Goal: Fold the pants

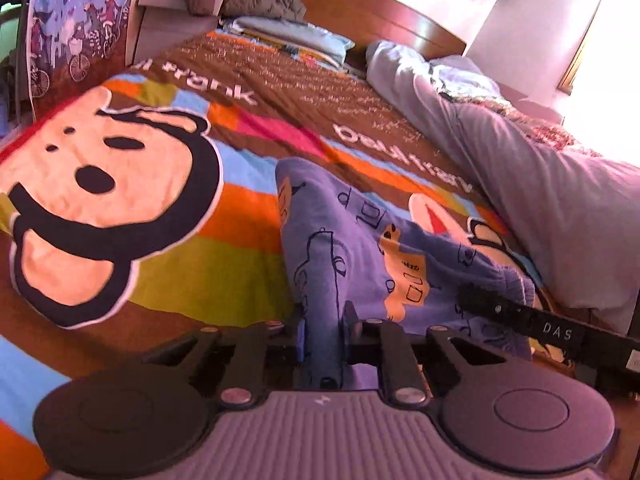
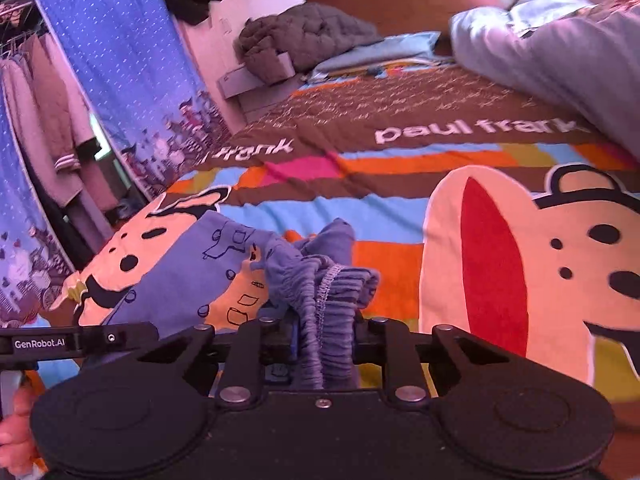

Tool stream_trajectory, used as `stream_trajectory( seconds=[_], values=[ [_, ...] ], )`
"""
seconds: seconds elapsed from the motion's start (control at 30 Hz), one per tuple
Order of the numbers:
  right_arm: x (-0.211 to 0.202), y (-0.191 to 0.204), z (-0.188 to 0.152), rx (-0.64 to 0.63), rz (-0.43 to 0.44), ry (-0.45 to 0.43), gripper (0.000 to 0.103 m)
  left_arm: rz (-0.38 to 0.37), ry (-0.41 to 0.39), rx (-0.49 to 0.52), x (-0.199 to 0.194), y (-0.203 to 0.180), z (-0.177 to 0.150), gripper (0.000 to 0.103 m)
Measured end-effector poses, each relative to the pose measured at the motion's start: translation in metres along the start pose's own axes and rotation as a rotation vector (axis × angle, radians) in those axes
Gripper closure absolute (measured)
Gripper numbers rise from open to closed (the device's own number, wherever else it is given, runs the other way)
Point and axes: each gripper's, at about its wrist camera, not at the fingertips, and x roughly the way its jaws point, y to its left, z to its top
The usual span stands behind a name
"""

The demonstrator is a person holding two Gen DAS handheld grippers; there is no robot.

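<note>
My left tool (image 1: 322, 344) is clamped on a pinch of the blue cotton pants printed with dark line drawings and orange patches (image 1: 360, 248); the cloth runs straight up out of the closed jaws. My right tool (image 2: 324, 340) is clamped too, on the gathered elastic waistband (image 2: 320, 292) of the same pants, which bunches thick between its fingers. In the left view the right tool shows as a black bar coming in from the lower right, biting the ribbed band just beside my left grip. So I judge that both grips sit close together at the waist end, with neither hand nearer the far end.

From the tools outward, the pants stretch away from me along the bed, their long axis pointing toward the wooden headboard (image 1: 400, 20). The leg end (image 1: 296, 172) lies flat on the striped, brightly coloured bedspread with a cartoon monkey face (image 1: 168, 248), roughly midway up the bed. The waist end hangs lifted in the tools while the rest drapes down onto the bedspread.

The fold turns on that axis: I would carry the waist forward, toward the headboard, over the legs. A heap of grey bedding (image 1: 540, 200) lies along the bed's right edge, clear of the pants.
</note>
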Motion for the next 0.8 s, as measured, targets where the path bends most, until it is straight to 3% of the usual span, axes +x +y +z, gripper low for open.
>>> stream_trajectory(
  seconds=[0.17, 0.37, 0.47, 0.57, 0.63, 0.8],
  values=[
    [-0.012, 0.024, 0.002, 0.042, -0.052, -0.015, 0.082, -0.02, -0.04, -0.023, -0.015, 0.011, 0.011, 0.086],
    [-0.012, 0.074, 0.032, -0.086, -0.108, -0.068, 0.082, -0.021, -0.102, 0.007, -0.029, 0.03, 0.038, 0.086],
    [-0.003, 0.094, 0.042, -0.115, -0.105, -0.068, 0.082, -0.017, -0.069, 0.026, -0.03, 0.049, 0.047, 0.086],
    [0.015, 0.1, 0.039, -0.071, -0.087, -0.005, 0.08, -0.012, -0.004, -0.056, -0.025, 0.077, 0.045, 0.086],
    [0.03, 0.096, 0.03, -0.009, -0.06, 0.058, 0.074, -0.011, 0.045, -0.125, -0.019, 0.095, 0.042, 0.086],
    [0.053, 0.081, 0.0, 0.096, -0.134, 0.119, 0.028, -0.009, 0.071, -0.148, -0.009, 0.12, 0.026, 0.086]
  ],
)
